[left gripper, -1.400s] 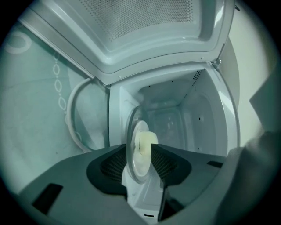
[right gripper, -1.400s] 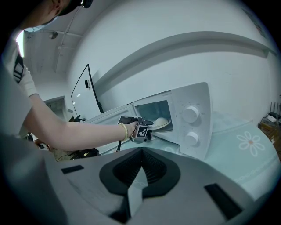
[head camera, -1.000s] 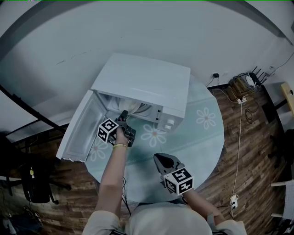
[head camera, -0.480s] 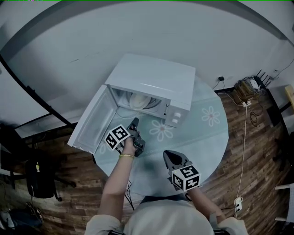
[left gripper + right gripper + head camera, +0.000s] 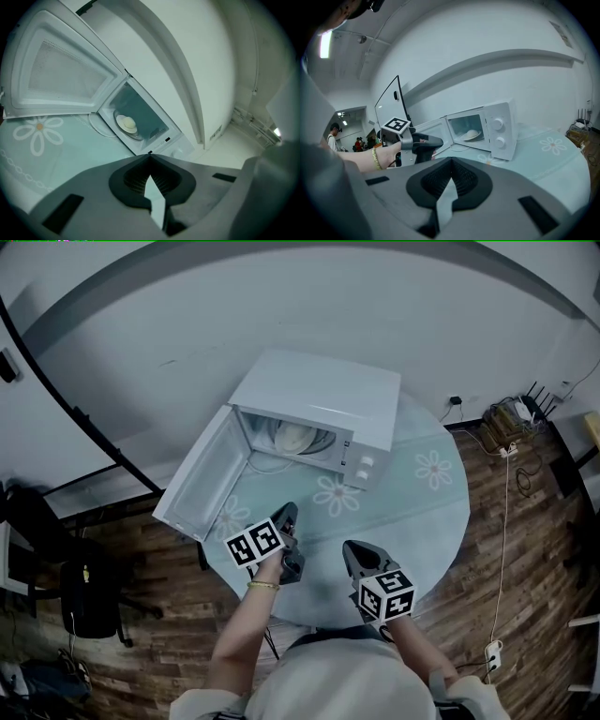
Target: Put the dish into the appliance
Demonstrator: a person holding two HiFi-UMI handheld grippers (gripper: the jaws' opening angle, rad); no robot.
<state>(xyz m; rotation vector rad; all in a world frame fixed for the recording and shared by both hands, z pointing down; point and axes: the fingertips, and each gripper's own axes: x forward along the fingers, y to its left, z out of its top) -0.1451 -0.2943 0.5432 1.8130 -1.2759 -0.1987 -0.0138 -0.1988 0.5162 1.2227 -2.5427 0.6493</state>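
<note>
The white microwave (image 5: 319, 395) stands on the round table with its door (image 5: 202, 486) swung wide to the left. A pale dish (image 5: 298, 437) lies inside on the turntable, and it also shows in the left gripper view (image 5: 126, 123) and the right gripper view (image 5: 471, 134). My left gripper (image 5: 289, 512) hovers over the table's near edge, well short of the cavity, shut with nothing between its jaws (image 5: 150, 157). My right gripper (image 5: 349, 549) sits beside it to the right, also shut and empty (image 5: 451, 161).
The table carries a pale blue cloth with daisy prints (image 5: 422, 512). Cables and a power strip (image 5: 497, 418) lie on the wooden floor at the right. A dark chair with a bag (image 5: 80, 601) stands at the left. Distant people (image 5: 335, 133) show in the right gripper view.
My left gripper has drawn back from the microwave's opening to the near table edge, and its jaws have closed. The dish stays inside. The right gripper has barely moved.
</note>
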